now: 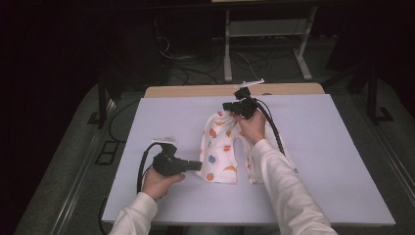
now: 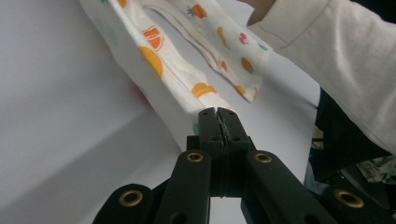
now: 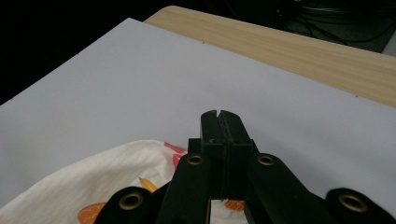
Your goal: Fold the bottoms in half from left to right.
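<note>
A small white garment (image 1: 220,147) printed with orange and red fruit lies on the white board (image 1: 333,147), its two legs pointing toward me. My left gripper (image 1: 199,165) points right at the left leg's lower edge, and in the left gripper view its jaws (image 2: 218,112) are shut with the cloth's (image 2: 154,51) edge running into their tips. My right gripper (image 1: 226,105) is at the garment's far top end, where the fabric rises up to it. In the right gripper view the jaws (image 3: 218,114) are shut, with the cloth (image 3: 93,182) bunched just beneath them.
The white board covers a wooden tabletop whose far edge (image 1: 195,91) shows behind it. Beyond the table stand dark floor, cables and a white frame (image 1: 227,54). My right sleeve (image 2: 336,60) crosses over the garment's right leg.
</note>
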Demonstrator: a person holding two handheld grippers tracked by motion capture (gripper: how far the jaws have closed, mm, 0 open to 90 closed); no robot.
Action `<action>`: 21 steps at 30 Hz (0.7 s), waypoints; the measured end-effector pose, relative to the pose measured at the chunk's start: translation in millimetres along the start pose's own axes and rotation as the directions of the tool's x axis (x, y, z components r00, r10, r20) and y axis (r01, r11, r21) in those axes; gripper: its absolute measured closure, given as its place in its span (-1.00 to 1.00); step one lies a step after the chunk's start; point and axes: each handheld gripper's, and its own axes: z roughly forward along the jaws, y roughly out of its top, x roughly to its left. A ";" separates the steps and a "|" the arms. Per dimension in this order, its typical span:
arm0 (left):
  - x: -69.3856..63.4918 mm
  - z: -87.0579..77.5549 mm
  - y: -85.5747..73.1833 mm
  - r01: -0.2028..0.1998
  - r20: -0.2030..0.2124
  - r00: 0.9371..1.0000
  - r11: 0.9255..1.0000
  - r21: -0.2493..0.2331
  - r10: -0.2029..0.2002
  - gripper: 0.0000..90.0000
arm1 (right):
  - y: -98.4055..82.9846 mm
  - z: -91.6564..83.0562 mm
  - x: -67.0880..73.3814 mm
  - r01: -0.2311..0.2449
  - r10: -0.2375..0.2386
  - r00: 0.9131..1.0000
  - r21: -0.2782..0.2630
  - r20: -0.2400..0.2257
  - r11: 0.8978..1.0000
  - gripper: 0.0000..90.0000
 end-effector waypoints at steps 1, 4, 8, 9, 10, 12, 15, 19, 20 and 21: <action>-0.5 0.6 0.4 0.001 0.004 1.000 1.000 0.001 -0.001 0.98 | 0.0 -1.2 -1.1 -0.006 0.006 1.000 -0.002 0.000 1.000 0.96; -2.6 2.1 1.9 -0.006 0.011 1.000 1.000 0.000 0.006 0.98 | -0.4 -5.0 -4.4 -0.010 0.010 1.000 -0.007 0.002 1.000 0.96; -6.4 3.1 5.4 -0.017 0.022 1.000 1.000 -0.006 0.017 0.98 | -1.6 -9.2 -8.7 -0.019 0.020 1.000 -0.013 0.004 1.000 0.96; -7.8 3.8 6.4 -0.014 0.024 1.000 1.000 -0.008 0.015 0.98 | -2.0 -10.1 -9.7 -0.020 0.020 1.000 -0.014 0.003 1.000 0.96; -8.7 4.3 7.7 -0.020 0.026 0.999 1.000 -0.006 0.020 0.98 | -2.5 -11.1 -10.4 -0.023 0.023 1.000 -0.015 0.005 1.000 0.96; -11.2 5.9 10.3 -0.025 0.036 0.999 1.000 -0.007 0.025 0.98 | -3.1 -12.8 -12.0 -0.028 0.028 1.000 -0.018 0.005 0.999 0.96; -16.0 9.3 13.9 -0.035 0.046 0.998 0.999 -0.008 0.035 0.98 | -4.3 -16.2 -15.3 -0.035 0.035 0.999 -0.022 0.008 0.999 0.96; -23.4 14.8 18.9 -0.052 0.059 0.997 0.999 -0.004 0.053 0.98 | -5.0 -18.8 -17.1 -0.036 0.037 0.999 -0.022 0.014 0.999 0.96; -25.1 16.0 20.2 -0.058 0.062 0.996 0.998 -0.004 0.058 0.98 | -5.4 -20.8 -18.2 -0.032 0.033 0.999 -0.023 0.017 0.999 0.96; -26.9 17.1 21.3 -0.064 0.066 0.996 0.998 -0.005 0.064 0.98 | -5.4 -20.8 -18.2 -0.032 0.033 0.999 -0.023 0.017 0.999 0.96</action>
